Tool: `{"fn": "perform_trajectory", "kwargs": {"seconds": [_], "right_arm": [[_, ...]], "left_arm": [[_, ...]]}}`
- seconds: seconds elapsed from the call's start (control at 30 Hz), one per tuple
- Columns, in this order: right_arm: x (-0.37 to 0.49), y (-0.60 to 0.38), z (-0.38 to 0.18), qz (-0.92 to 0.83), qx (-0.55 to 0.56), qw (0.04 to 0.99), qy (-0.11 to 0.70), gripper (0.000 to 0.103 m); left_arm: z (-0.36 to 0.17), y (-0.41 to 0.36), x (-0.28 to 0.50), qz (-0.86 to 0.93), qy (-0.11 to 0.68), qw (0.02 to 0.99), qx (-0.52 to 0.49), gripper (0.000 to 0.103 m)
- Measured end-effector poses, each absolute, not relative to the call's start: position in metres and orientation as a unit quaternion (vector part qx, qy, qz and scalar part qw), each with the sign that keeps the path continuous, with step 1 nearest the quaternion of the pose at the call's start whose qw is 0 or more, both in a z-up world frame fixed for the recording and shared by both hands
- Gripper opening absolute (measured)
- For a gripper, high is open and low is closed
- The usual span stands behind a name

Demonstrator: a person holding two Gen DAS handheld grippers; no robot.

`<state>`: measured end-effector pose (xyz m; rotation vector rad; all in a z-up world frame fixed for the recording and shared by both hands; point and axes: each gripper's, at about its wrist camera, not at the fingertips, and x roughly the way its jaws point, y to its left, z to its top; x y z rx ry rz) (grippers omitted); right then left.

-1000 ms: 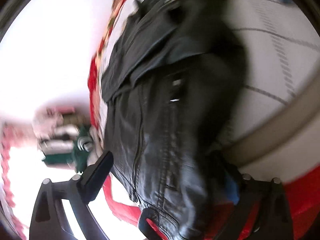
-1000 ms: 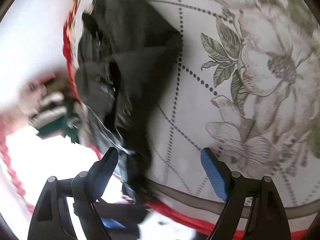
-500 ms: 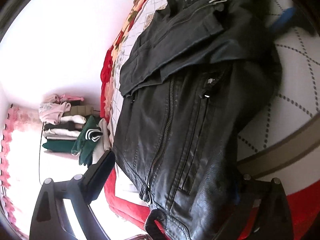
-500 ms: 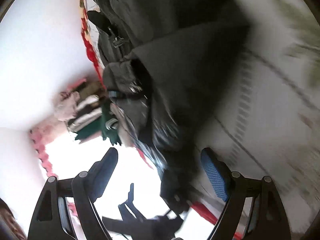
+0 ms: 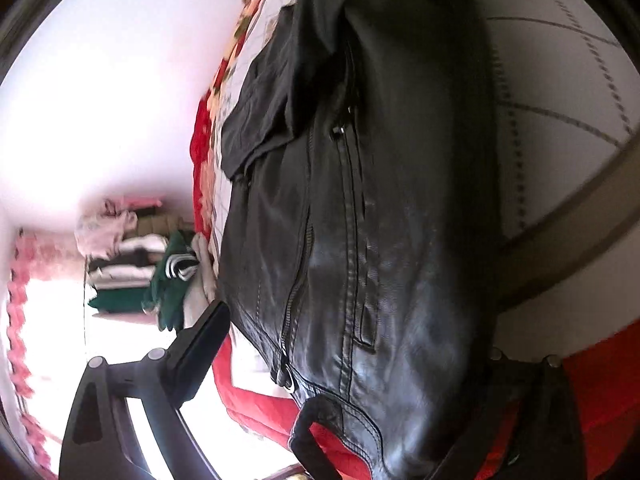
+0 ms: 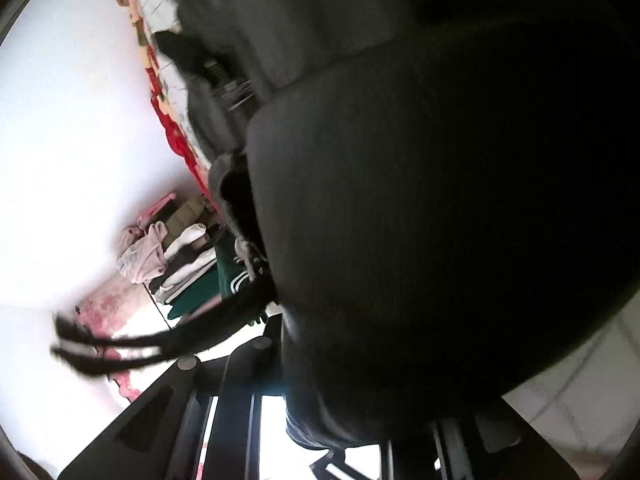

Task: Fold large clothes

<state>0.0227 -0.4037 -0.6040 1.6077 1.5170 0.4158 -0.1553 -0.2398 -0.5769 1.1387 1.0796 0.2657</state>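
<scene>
Jacket between left hand-held gripper fingers (wide).

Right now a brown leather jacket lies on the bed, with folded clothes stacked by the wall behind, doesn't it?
Not quite: the jacket is black, not brown, as the left wrist view shows. It does lie on the bed, and the folded clothes are stacked by the wall behind.

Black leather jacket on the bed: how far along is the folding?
Done: part of the jacket is already turned over itself near the collar. In hand: the right claw is buried in dark fabric, its grip unclear; the left claw is open around the hem. Left: a compact fold.
</scene>
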Motion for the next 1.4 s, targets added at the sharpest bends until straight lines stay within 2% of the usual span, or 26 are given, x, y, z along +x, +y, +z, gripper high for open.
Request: {"fn": "perform_trajectory", "kwargs": {"seconds": [0.07,0.1,0.17,0.23,0.27,0.3,0.33,0.4,0.5,0.63,0.67,0.7,0.73,0.8,0.93,1.2,1.23,1.27,1.4], "right_arm": [[0.022,-0.405,-0.602,0.160,0.656,0.417,0.608,0.014],[0.022,-0.406,-0.604,0.157,0.662,0.409,0.608,0.014],[0.024,-0.407,-0.608,0.154,0.655,0.411,0.616,0.014],[0.028,-0.407,-0.613,0.155,0.645,0.411,0.624,0.015],[0.032,-0.407,-0.614,0.156,0.628,0.421,0.635,0.020],[0.036,-0.407,-0.615,0.158,0.605,0.436,0.647,0.035],[0.040,-0.407,-0.617,0.164,0.585,0.447,0.657,0.050],[0.041,-0.402,-0.625,0.175,0.598,0.435,0.650,0.051],[0.043,-0.407,-0.628,0.169,0.632,0.422,0.628,0.057],[0.045,-0.408,-0.624,0.150,0.650,0.432,0.608,0.055],[0.046,-0.407,-0.621,0.140,0.646,0.440,0.608,0.049],[0.046,-0.407,-0.621,0.140,0.646,0.440,0.608,0.033],[0.047,-0.406,-0.613,0.129,0.642,0.457,0.602,0.027],[0.047,-0.405,-0.606,0.130,0.639,0.467,0.598,0.018],[0.046,-0.414,-0.575,0.127,0.621,0.482,0.604,0.011],[0.023,-0.454,-0.487,0.073,0.592,0.508,0.622,0.011],[0.023,-0.454,-0.487,0.073,0.592,0.508,0.622,0.011],[0.025,-0.453,-0.461,0.059,0.581,0.519,0.624,0.011],[0.064,-0.435,-0.413,0.053,0.529,0.554,0.640,0.011]], "left_arm": [[-0.577,-0.237,-0.147,0.118,0.489,0.703,0.503,0.092],[-0.576,-0.235,-0.143,0.117,0.488,0.705,0.501,0.079],[-0.576,-0.231,-0.133,0.108,0.490,0.709,0.495,0.060],[-0.579,-0.225,-0.124,0.101,0.497,0.709,0.489,0.047],[-0.579,-0.222,-0.121,0.099,0.499,0.710,0.487,0.036],[-0.580,-0.220,-0.117,0.099,0.501,0.710,0.484,0.030],[-0.580,-0.218,-0.115,0.099,0.504,0.710,0.482,0.028],[-0.578,-0.214,-0.112,0.094,0.512,0.714,0.467,0.022],[-0.574,-0.212,-0.111,0.088,0.520,0.718,0.454,0.017],[-0.572,-0.213,-0.113,0.083,0.531,0.720,0.440,0.014],[-0.572,-0.214,-0.114,0.081,0.536,0.719,0.435,0.014],[-0.571,-0.215,-0.115,0.081,0.537,0.719,0.434,0.013],[-0.570,-0.216,-0.116,0.080,0.540,0.718,0.432,0.012],[-0.565,-0.218,-0.117,0.078,0.546,0.718,0.425,0.011],[-0.541,-0.228,-0.128,0.068,0.556,0.723,0.405,0.008],[-0.475,-0.268,-0.169,-0.012,0.576,0.731,0.366,0.005],[-0.468,-0.271,-0.170,-0.020,0.578,0.731,0.361,0.005],[-0.456,-0.272,-0.168,-0.027,0.582,0.735,0.348,0.005],[-0.427,-0.259,-0.144,-0.038,0.594,0.747,0.296,0.005]]}}
